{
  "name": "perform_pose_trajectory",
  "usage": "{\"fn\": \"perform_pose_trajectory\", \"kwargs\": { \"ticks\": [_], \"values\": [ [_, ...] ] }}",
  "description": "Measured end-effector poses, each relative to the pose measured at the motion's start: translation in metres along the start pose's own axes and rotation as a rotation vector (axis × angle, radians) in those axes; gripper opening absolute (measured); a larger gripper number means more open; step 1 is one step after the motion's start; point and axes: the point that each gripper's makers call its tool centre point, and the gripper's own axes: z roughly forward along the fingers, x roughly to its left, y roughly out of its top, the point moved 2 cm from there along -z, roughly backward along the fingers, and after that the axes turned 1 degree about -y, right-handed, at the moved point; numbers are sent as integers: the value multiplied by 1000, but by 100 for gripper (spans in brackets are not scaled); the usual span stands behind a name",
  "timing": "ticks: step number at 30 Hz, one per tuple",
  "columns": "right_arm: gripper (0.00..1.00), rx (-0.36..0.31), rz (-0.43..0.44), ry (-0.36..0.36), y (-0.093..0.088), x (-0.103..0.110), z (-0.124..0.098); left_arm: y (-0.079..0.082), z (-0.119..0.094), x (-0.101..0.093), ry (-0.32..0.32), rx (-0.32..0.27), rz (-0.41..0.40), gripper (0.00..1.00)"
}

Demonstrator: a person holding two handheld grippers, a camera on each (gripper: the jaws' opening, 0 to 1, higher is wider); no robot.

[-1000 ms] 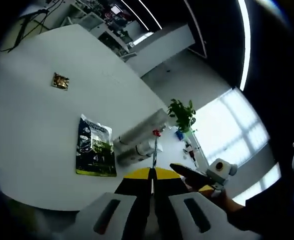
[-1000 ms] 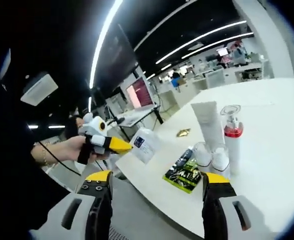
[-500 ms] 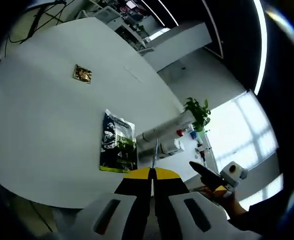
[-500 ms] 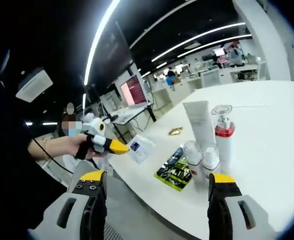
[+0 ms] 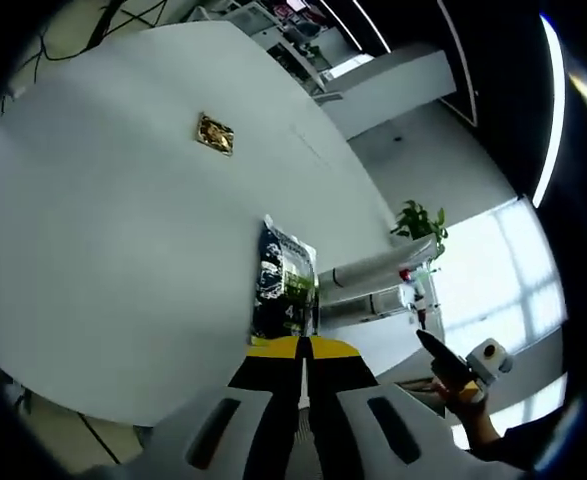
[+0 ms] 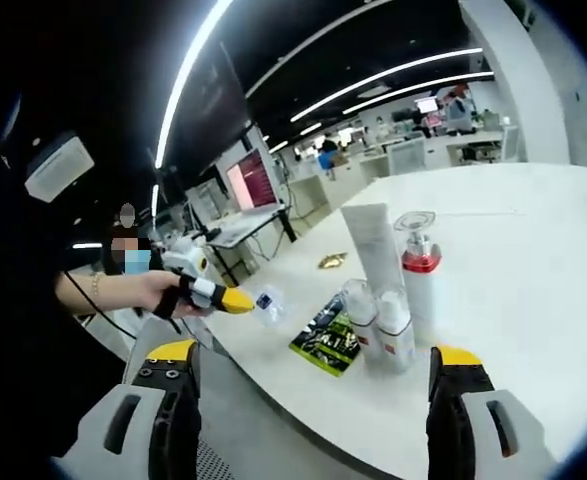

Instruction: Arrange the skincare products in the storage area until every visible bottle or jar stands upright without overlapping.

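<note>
On the white tabletop (image 6: 533,260), seen in the right gripper view, the skincare products stand grouped near the centre: a tall white tube (image 6: 371,250) upright at about 12 o'clock of the group, a pump bottle with a red collar (image 6: 419,275) just beside it at 3 o'clock, and two small white bottles (image 6: 378,322) touching each other in front, toward 6 o'clock. A dark green sachet (image 6: 325,340) lies flat just at 9 o'clock of the small bottles, and a small gold packet (image 6: 331,261) lies farther back, near 11 o'clock. The right gripper (image 6: 313,395) has its fingers spread wide apart with nothing between them, low in its own view. At 9 o'clock of that view a hand holds the left gripper (image 6: 241,301) off the tabletop's edge, its yellow-tipped fingers closed on a small clear bottle with a blue label (image 6: 270,304). In the left gripper view the left gripper (image 5: 304,365) shows its fingers pressed together, with only a thin edge of the held item rising between them. Beyond them the sachet (image 5: 284,283) lies on the tabletop (image 5: 103,250), the tube (image 5: 383,270) and bottles appear at 3 o'clock of it, the gold packet (image 5: 215,133) sits well apart toward 11 o'clock, and the right gripper (image 5: 451,365) enters at about 4 o'clock.
</note>
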Motion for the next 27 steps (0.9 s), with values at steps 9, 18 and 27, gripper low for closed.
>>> {"fn": "perform_pose_trajectory", "kwargs": {
  "ticks": [9, 18, 27],
  "values": [
    [99, -15, 23, -8, 1, -4, -4, 2, 5, 23, 69, -5, -10, 0],
    [99, -13, 36, -37, -4, -11, -5, -3, 15, 31, 91, 7, -26, 0],
    [99, -10, 47, -50, -6, -15, -5, -10, 21, 33, 132, 20, -26, 0]
  ]
}}
